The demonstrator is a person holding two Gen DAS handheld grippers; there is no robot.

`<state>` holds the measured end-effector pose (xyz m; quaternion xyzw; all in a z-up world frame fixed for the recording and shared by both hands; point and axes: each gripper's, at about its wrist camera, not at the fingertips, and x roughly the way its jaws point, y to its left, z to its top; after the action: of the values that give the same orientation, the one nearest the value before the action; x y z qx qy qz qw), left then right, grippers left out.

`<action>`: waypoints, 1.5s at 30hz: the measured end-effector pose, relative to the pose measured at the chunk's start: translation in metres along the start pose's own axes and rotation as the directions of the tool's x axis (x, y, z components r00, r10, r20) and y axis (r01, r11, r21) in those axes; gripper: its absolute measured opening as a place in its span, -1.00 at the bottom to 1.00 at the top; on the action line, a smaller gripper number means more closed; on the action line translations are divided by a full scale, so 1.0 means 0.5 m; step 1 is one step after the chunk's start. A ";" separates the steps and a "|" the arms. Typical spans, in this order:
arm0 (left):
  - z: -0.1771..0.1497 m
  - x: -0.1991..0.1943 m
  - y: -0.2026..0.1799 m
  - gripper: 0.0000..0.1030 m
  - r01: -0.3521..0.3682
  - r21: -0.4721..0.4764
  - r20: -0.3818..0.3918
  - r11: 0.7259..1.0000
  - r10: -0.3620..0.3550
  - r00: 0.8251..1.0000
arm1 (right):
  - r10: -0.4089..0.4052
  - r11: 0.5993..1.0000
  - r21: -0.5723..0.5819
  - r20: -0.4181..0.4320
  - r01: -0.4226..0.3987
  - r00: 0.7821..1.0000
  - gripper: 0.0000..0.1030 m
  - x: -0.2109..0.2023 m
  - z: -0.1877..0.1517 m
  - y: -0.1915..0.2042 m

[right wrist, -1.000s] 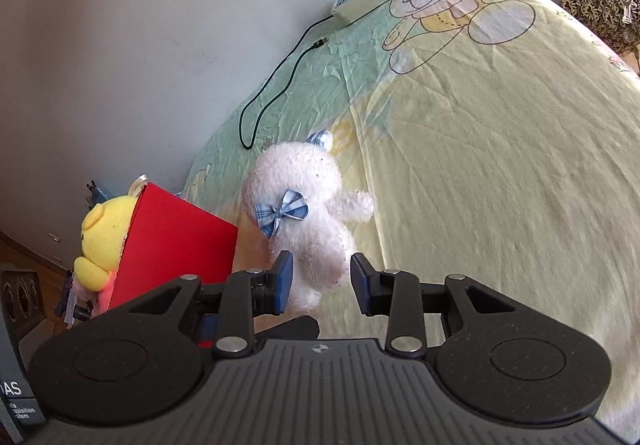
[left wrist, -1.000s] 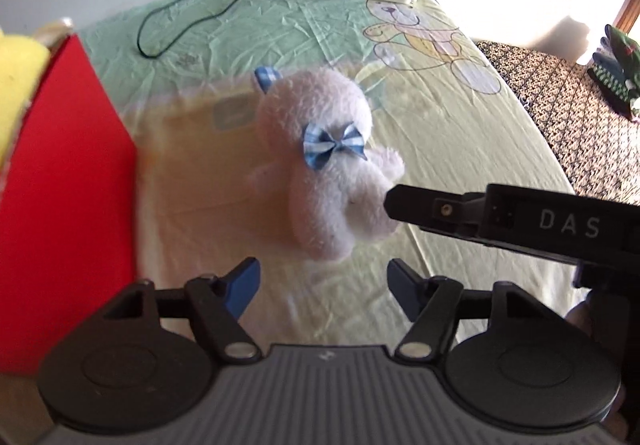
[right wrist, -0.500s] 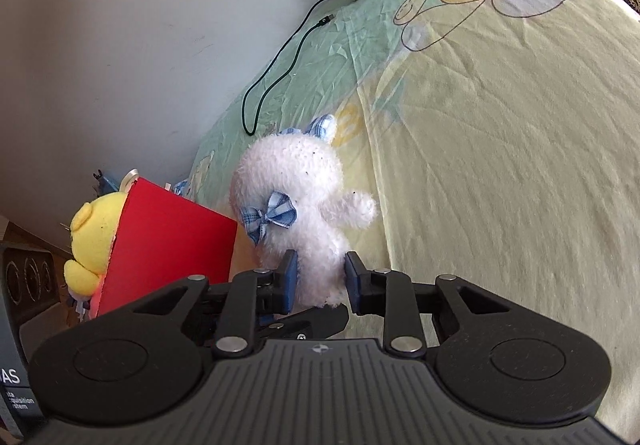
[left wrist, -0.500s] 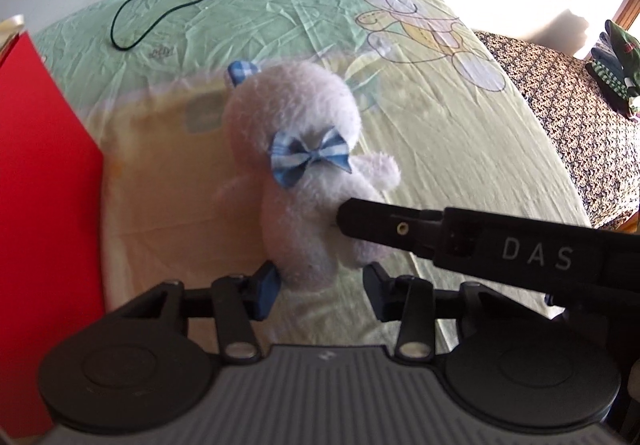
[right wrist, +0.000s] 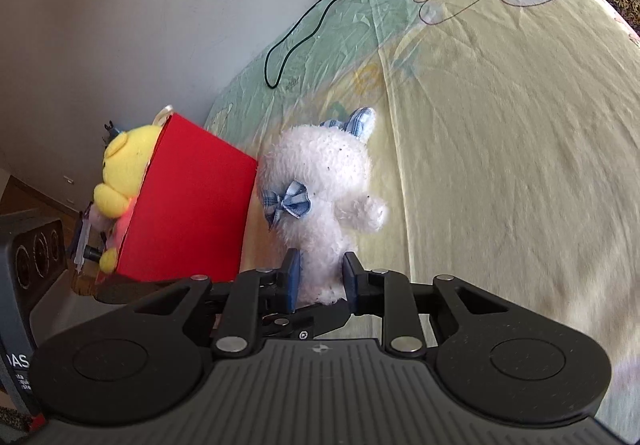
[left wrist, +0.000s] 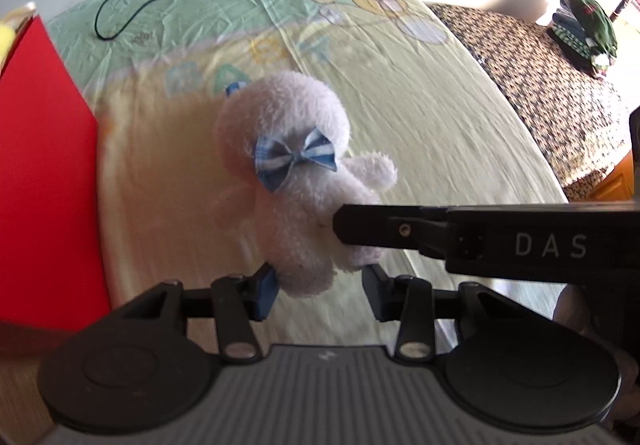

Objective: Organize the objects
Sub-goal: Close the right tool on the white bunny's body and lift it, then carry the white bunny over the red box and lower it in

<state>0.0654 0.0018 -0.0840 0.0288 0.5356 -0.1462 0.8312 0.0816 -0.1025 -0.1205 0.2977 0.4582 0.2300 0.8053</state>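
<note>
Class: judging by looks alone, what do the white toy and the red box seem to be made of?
White toy: plush fabric, probably synthetic; its surface is fuzzy and matted. Red box: likely matte card or paperboard; flat faces, crisp edges, no gloss.

The right gripper (right wrist: 319,277) has closed onto the white plush bear (right wrist: 324,189) (at its lower body), lifting it toward the red box (right wrist: 188,213).

The plush bear (left wrist: 296,181) is white with a blue-and-white checked bow (left wrist: 295,157) — beside it a plain red box (right wrist: 192,213) holding a yellow plush toy (right wrist: 120,173). The sheet (right wrist: 500,125) is pale yellow and mint green — printed with a cartoon teddy.
</note>
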 end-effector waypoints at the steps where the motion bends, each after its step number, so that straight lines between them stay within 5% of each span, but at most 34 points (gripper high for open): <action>1: -0.013 -0.005 -0.002 -0.19 0.007 0.007 -0.007 1.000 -0.007 1.000 | -0.004 1.000 -0.009 -0.011 0.004 1.000 -0.52 -0.003 -0.012 0.005; 11: -0.124 -0.062 0.003 -0.19 0.042 0.050 -0.039 0.998 -0.040 0.998 | 0.014 0.995 -0.100 -0.128 -0.027 0.992 -0.50 -0.016 -0.097 0.061; 22: -0.217 -0.106 0.071 -0.14 0.021 -0.051 -0.055 0.998 -0.024 0.998 | 0.058 0.971 -0.205 -0.299 -0.123 0.953 -0.36 0.028 -0.144 0.139; 24: -0.224 -0.117 0.083 -0.10 0.017 -0.073 -0.038 0.997 -0.020 0.999 | 0.071 0.969 -0.209 -0.285 -0.135 0.956 -0.35 0.023 -0.145 0.146; 27: -0.227 -0.143 0.093 0.24 0.024 -0.087 0.011 0.996 -0.023 1.000 | 0.099 0.972 -0.184 -0.253 -0.148 0.962 -0.28 0.009 -0.142 0.144; 32: -0.217 -0.166 0.089 0.55 0.036 -0.073 0.077 0.997 -0.031 0.997 | 0.074 0.992 -0.088 -0.145 -0.087 0.987 -0.13 -0.011 -0.130 0.117; 38: -0.175 -0.125 0.066 0.27 0.022 -0.039 0.084 0.999 -0.019 0.996 | -0.015 0.997 -0.070 -0.086 0.009 0.996 -0.07 0.021 -0.120 0.103; 45: -0.160 -0.090 0.072 0.17 0.011 -0.046 0.046 0.999 -0.009 0.999 | 0.048 0.998 -0.031 -0.118 -0.052 0.992 -0.06 0.056 -0.120 0.100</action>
<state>-0.0125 0.0623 -0.0813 0.0038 0.5197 -0.1386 0.8430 0.0375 -0.0324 -0.1267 0.2812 0.4932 0.2751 0.7759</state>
